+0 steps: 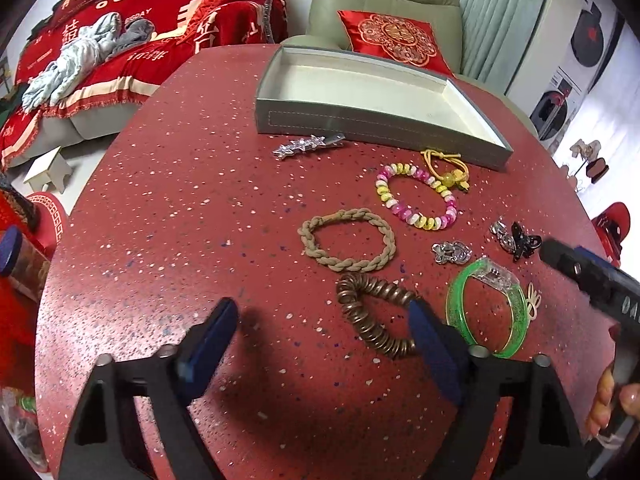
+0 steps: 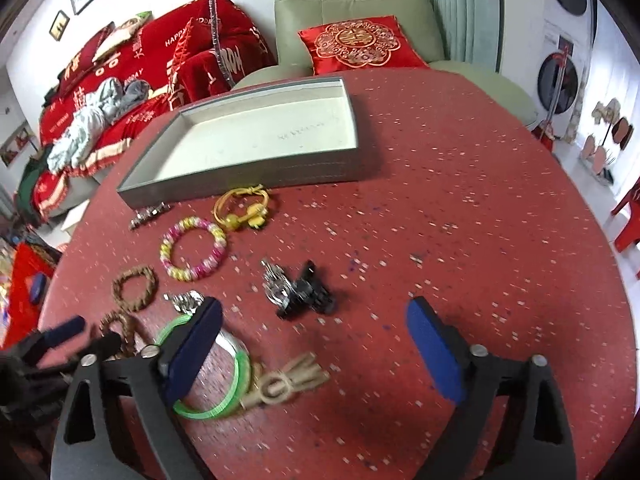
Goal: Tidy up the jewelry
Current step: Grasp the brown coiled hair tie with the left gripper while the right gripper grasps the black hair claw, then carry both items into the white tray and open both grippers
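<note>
An empty grey tray (image 1: 360, 122) with a cream inside stands at the far side of the red speckled table (image 1: 180, 220); it also shows in the right wrist view (image 2: 248, 178). Before it lie a silver star clip (image 1: 306, 145), a yellow cord bracelet (image 1: 446, 168), a pink-yellow bead bracelet (image 1: 416, 196), a tan braided band (image 1: 346, 240), a bronze coil band (image 1: 372, 316), a green bangle (image 1: 486, 312), a black claw clip (image 1: 522, 240) and a silver brooch (image 1: 452, 252). My left gripper (image 1: 324, 340) is open, low over the table beside the coil band. My right gripper (image 2: 316, 348) is open above the green bangle (image 2: 212, 396) and a beige hair clip (image 2: 284, 384).
A green armchair (image 1: 384, 4) with a red cushion (image 1: 394, 42) stands behind the table. A sofa with red covers (image 1: 120, 40) is at the back left. The right half of the table (image 2: 480, 220) holds no jewelry.
</note>
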### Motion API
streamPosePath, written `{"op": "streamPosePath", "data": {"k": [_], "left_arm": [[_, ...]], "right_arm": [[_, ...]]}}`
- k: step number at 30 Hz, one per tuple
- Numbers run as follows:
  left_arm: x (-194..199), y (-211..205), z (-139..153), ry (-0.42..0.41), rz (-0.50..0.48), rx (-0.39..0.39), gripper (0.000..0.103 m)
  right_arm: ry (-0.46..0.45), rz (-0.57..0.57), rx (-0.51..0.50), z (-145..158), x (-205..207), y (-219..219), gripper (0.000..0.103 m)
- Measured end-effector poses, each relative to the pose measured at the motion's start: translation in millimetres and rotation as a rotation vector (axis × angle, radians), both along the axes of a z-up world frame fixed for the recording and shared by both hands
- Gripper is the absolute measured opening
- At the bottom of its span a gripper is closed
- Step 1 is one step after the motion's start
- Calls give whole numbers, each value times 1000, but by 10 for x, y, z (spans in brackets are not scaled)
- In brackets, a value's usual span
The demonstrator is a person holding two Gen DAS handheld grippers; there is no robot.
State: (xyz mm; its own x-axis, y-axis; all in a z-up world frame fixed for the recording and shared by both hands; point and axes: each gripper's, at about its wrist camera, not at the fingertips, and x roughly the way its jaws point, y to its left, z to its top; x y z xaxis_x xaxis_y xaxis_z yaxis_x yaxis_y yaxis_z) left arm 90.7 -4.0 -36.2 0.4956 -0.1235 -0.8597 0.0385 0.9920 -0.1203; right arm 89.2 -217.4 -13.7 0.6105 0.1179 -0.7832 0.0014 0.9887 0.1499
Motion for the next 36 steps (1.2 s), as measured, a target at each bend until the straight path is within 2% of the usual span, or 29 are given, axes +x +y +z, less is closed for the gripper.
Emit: {"op": "streamPosePath", "data": {"k": [1,3,6,7,8,9,11,12,14,15,17,18,19,22,27,36], "left_arm": [[7,-12,-12,1,-4,-6,95],[10,-28,-23,-7,-2,-11,95],[16,-61,-22,-22,-3,-24,95],[19,-71,-18,-25,-5,-25,92],[20,-85,-13,-32,-5,-15,84],[28,-95,-16,-36,-10,-8,83],[37,-112,-19,-41,-16,4,83],[40,-112,-20,-43,-17,6,82],[45,-121,-15,-56,-21,15,65],[54,-128,-14,-59,-24,20,62],[67,-126,-8,-67,-35,17,41],[67,-123,-9,-70,-40,10,40],[73,-114,-6,-70,-45,0,29],[60,-54,17,-73,-54,-47,29],[1,25,165,-110,-76,-72,29],[172,169,657,-155,-103,-123,29]], "right_arm": [[6,2,12,-13,35,13,78],[20,9,23,-41,97,35,59],[44,10,43,-112,171,56,49],[51,6,53,-142,185,53,47],[56,0,58,-160,200,48,43],[61,-8,66,-177,206,37,35],[66,-20,89,-204,212,10,26],[64,-21,98,-207,204,-2,25],[62,-24,98,-214,200,-15,25],[63,-23,98,-212,200,-15,25],[60,-27,100,-213,189,-26,25],[59,-29,104,-196,183,-42,25],[56,-30,109,-186,175,-48,25],[44,-25,114,-120,132,-59,25],[15,-12,134,48,97,-83,25],[-40,33,182,457,297,-33,25]]}}
